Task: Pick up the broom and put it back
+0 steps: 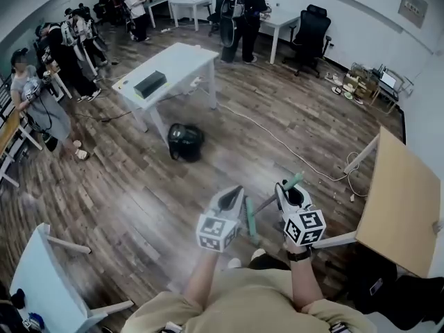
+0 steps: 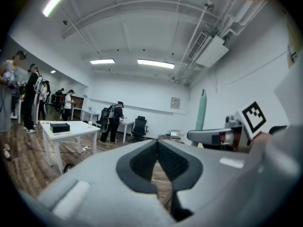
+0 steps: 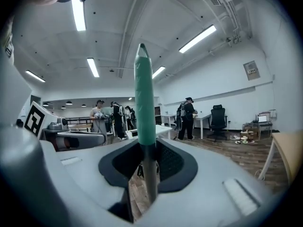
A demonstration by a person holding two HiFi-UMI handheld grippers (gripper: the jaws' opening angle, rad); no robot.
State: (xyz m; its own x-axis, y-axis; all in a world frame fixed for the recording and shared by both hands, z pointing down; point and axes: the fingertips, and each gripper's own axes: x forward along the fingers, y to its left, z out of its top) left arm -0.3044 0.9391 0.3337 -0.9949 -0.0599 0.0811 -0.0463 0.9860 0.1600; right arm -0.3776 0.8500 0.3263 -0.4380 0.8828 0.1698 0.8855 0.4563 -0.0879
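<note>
both forearms reach straight out from the chest, side by side, grippers held about level and close together. black band (image 1: 300, 255) on the right wrist. left gripper (image 1: 233, 194) has its jaws together at the tips, nothing between them, only floor shows through the gap lower down. right gripper (image 1: 286, 190) is clamped on the broom (image 3: 143, 103): both pads press the grey pole just under the green grip, which stands upright out of the jaws. in the head view the grip end pokes out past the right gripper, up and to the right. beyond them, wood floor (image 1: 139, 200), a black bag (image 1: 185, 142) lying on it, then a white table (image 1: 182, 60) with a black box (image 1: 150, 84) on top. tilted wooden tabletop (image 1: 399, 200) at the right. people and office chairs stand far back along the walls.
</note>
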